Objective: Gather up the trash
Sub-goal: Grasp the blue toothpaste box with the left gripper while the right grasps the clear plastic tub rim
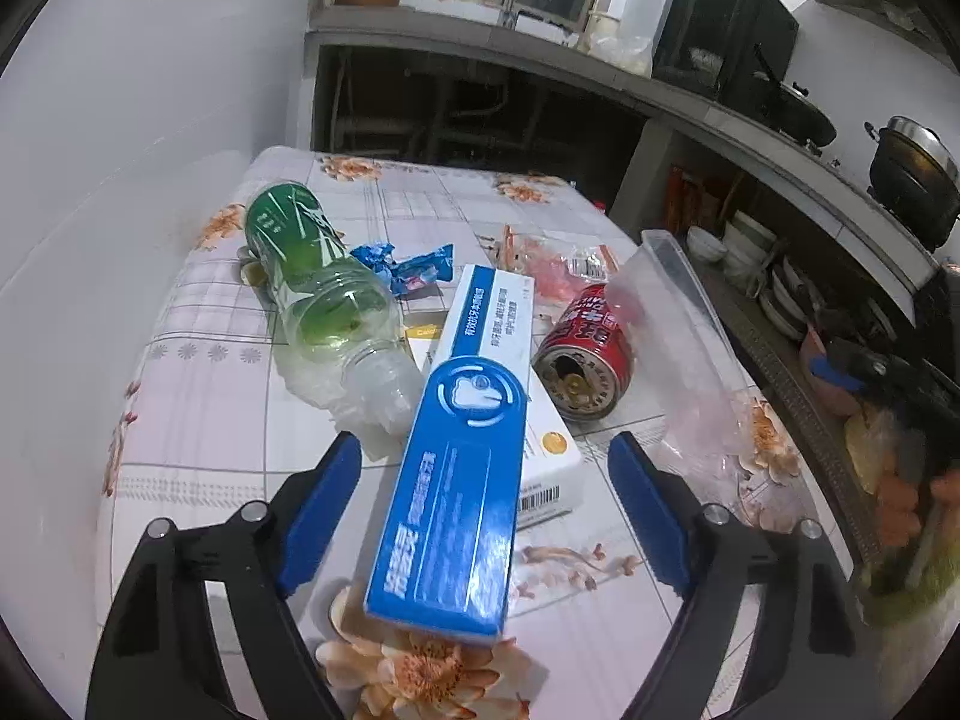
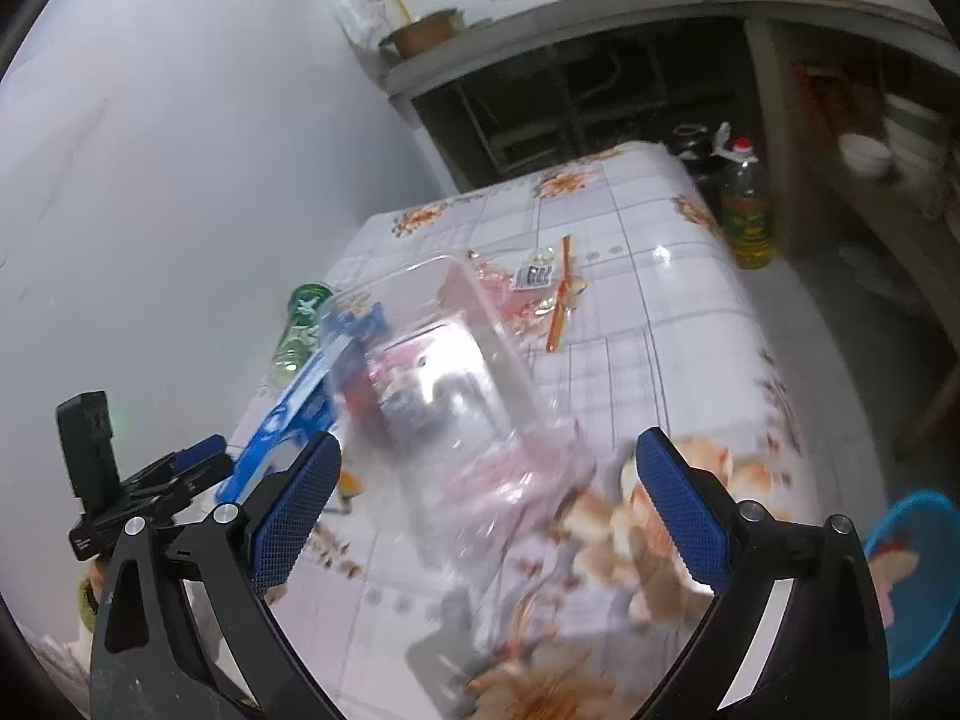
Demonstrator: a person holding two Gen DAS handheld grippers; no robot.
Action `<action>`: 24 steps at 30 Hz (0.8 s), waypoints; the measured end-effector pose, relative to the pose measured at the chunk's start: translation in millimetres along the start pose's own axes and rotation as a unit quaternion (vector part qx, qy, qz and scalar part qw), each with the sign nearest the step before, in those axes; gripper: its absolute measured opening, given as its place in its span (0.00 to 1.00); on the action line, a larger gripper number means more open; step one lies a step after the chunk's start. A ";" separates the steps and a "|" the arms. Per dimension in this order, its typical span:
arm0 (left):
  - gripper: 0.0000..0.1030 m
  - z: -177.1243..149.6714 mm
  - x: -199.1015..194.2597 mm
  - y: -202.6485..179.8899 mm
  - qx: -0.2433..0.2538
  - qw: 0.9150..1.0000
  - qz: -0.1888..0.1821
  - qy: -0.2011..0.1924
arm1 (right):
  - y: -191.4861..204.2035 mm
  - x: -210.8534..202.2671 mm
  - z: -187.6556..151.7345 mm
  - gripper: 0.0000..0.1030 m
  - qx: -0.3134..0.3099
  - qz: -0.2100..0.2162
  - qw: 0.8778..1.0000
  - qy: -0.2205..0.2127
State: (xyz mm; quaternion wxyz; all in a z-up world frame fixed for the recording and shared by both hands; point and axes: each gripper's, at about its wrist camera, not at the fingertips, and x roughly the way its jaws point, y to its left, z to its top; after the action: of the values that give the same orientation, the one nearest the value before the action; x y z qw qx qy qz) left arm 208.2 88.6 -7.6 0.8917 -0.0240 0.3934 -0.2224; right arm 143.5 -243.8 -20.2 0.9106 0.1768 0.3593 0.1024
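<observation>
Barely started tbh: long blue-and-white cardboard toothpaste box (image 1: 462, 456), crushed green plastic bottle (image 1: 312, 276) and dented red drink can (image 1: 585, 351) all lie on the floral-clothed table (image 1: 198, 396), left gripper (image 1: 486, 462) open around the box, right gripper (image 2: 489, 480) open over a clear plastic container (image 2: 438, 354)
</observation>
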 end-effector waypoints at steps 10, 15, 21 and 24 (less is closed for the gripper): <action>0.72 9.7 28.1 -0.1 0.020 0.999 0.007 0.046 | -23.8 83.0 33.1 0.67 -0.017 0.028 0.996 0.085; 0.68 11.3 38.4 -2.8 0.027 0.998 0.009 0.063 | -26.7 105.4 32.4 0.49 -0.017 0.046 0.992 0.113; 0.60 9.2 46.6 -0.3 0.022 0.996 0.013 0.081 | -28.0 107.7 25.9 0.23 -0.008 0.053 0.991 0.121; 0.60 7.8 49.7 0.4 0.022 0.996 0.015 0.087 | -28.5 101.8 22.7 0.15 -0.002 0.052 0.991 0.120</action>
State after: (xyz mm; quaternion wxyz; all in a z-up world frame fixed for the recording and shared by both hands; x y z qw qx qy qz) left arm 243.3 67.3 -36.6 0.8575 0.0211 0.4651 -0.2187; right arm 234.2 -243.5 -79.0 0.8548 0.1798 0.4558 0.1707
